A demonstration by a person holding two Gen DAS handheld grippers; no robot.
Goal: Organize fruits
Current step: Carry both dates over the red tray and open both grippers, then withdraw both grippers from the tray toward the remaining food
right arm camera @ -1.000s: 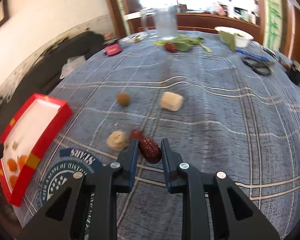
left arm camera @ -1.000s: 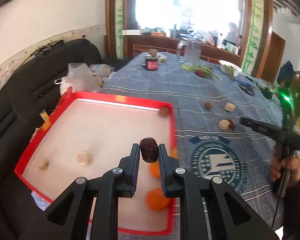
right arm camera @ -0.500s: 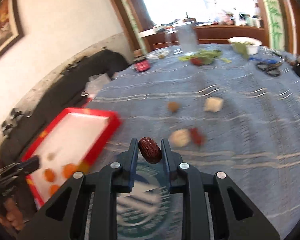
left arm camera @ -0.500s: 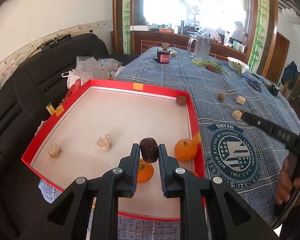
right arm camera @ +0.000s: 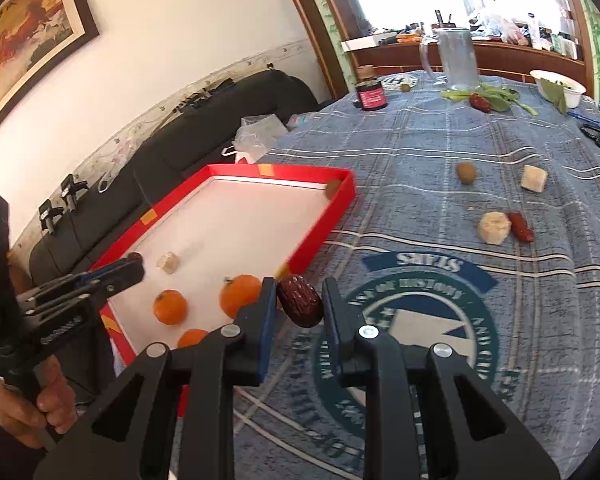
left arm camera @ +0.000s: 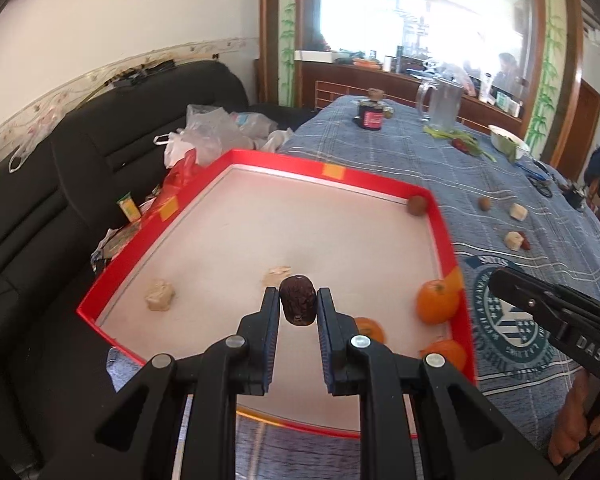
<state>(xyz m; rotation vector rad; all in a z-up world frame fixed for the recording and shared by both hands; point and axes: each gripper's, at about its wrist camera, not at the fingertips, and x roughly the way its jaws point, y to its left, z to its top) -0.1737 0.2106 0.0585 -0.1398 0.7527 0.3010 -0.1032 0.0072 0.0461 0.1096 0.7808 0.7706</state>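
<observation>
The left tool (left arm camera: pixel 299 305) is pinching a dark date (left arm camera: pixel 298 305) above the red tray (left arm camera: pixel 444 232). The right tool (right arm camera: pixel 300 304) is gripping a reddish date (right arm camera: pixel 300 305) over the worktop (right arm camera: pixel 420 152), just beside the tray's near corner, where three oranges (right arm camera: pixel 241 295) are lying

White wall (right arm camera: pixel 188 40) on my left, patterned border strip (left arm camera: pixel 112 68) running low along it. Framed painting (right arm camera: pixel 24 28) hangs high on that wall. Black leather sofa (left arm camera: pixel 60 168) sits against it, plastic bags (left arm camera: pixel 216 132) piled on the seat. Ahead: big window (left arm camera: pixel 420 12), blown out with daylight, dark wood frame, bamboo-print panels (left arm camera: pixel 287 32) either side. Wooden door (left arm camera: pixel 588 120) at far right.
</observation>
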